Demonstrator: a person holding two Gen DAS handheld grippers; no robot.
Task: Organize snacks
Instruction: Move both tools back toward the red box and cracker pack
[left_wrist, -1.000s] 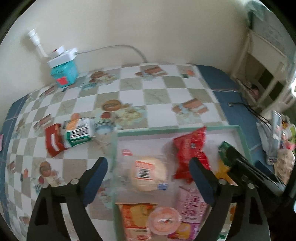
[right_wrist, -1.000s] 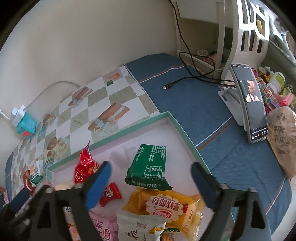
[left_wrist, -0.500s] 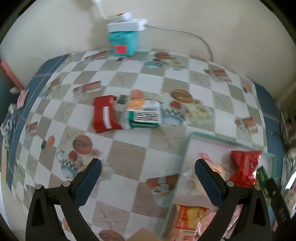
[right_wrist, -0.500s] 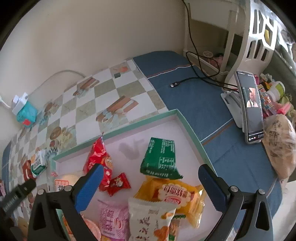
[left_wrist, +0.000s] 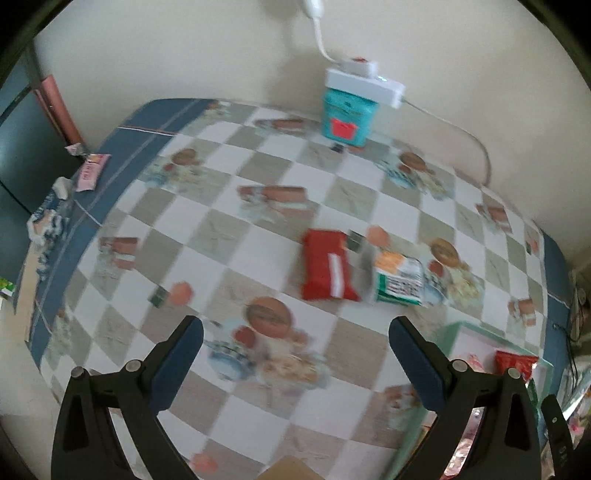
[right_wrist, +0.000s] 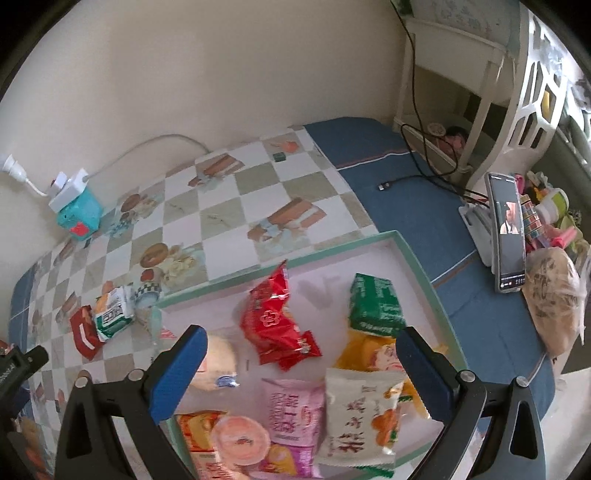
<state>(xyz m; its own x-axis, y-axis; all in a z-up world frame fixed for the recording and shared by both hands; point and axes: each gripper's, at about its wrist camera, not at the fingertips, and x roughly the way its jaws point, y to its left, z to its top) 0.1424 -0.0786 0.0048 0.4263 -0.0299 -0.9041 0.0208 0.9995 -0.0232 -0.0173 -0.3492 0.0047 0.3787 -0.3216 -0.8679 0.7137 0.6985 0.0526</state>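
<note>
Left hand-held gripper (left_wrist: 295, 332) hangs released above the desk (left_wrist: 229, 236), aimed toward the red pack (left_wrist: 327, 269) and green-white pack (left_wrist: 399, 282) lying touching outside the tray (right_wrist: 347, 243). Right hand-held gripper (right_wrist: 301, 343) hovers released over the tray's snacks. Risk, I judge: pinching both touching packs together. Motion blur leaves their labels unreadable.

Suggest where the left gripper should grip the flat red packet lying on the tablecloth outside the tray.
Judging by its pose, pinch the red packet across its narrow width, descending from above. It lies flat, and the green-white packet crowds its right edge, so the open left gripper should close mid-length.
</note>
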